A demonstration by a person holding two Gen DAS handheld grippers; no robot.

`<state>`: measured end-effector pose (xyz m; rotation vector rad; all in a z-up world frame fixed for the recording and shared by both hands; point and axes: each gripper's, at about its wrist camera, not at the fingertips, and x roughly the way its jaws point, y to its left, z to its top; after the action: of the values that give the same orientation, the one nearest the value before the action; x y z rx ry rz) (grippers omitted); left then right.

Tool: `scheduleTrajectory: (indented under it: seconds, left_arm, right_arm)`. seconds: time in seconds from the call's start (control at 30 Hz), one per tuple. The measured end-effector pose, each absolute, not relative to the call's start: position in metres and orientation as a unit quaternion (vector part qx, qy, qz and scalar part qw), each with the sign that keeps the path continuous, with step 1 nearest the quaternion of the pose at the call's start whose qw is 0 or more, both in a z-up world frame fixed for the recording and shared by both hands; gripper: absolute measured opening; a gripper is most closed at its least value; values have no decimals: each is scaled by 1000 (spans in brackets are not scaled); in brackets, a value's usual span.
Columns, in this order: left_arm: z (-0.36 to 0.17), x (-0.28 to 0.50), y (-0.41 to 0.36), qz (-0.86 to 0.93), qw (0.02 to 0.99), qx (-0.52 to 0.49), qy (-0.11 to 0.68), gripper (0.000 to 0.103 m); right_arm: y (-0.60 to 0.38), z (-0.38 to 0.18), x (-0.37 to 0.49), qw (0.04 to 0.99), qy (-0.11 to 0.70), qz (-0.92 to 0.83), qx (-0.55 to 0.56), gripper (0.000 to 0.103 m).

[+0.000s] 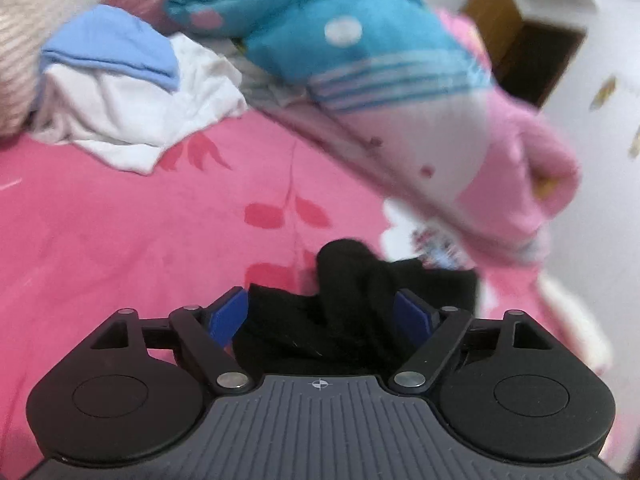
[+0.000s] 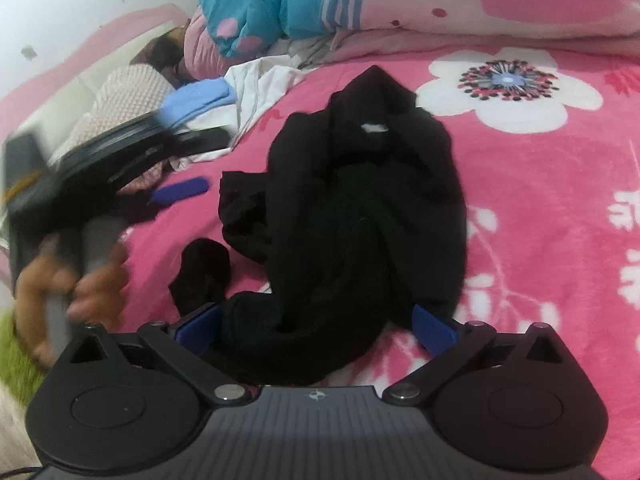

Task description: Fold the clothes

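The left tool (image 1: pixel 320 312) stands open, its blue pads clear of the black garment (image 1: pixel 360 304) bunched between them. The right tool (image 2: pixel 316 326) gapes at its widest over the same crumpled black garment (image 2: pixel 360 216), which lies on the pink flowered bedspread (image 2: pixel 540 200); its pads do not press the cloth. In the right wrist view the hand (image 2: pixel 72 280) holding the left tool is blurred. The garment's near edge is hidden behind each tool's body.
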<state>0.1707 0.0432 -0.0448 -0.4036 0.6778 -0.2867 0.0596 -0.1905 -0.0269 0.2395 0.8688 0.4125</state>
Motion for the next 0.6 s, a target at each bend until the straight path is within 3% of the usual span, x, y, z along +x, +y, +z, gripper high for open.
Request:
scheduleTrajectory:
  seconds: [0.13,0.17,0.23,0.27,0.3,0.33,0.4,0.6]
  left_arm:
    - [-64,175,25,-133,913,-153,355,64]
    - [-67,172,20,-126,917,-136,353,53]
    - [-67,163,14,-116,923,-100,354,29]
    - [-66,159,15,-117,921,-103,358,24]
    - [-66,156,16,-118,919,-106,362,15]
    - [-65,152,20,-124,914,-119,368,11]
    - [-65,146,28,-135,904,-145,380,9]
    - [-65,103,30,-207,867,-181,416,8]
  right_arm:
    - [-170,-34,54,900,394,181,56,103]
    - [-170,-35,53,903,387,181,47,101]
    - [-169,-37,51,909,375,179,30,80]
    - [-173,-36,51,911,371,178,31,72]
    - [-180,-34,52,911,369,178,39,53]
    - [-189,-32,53,910,370,178,54,37]
    - [-209,-27,55,907,372,177,89,26]
    - [-251,-7,47,924,347,150,59,22]
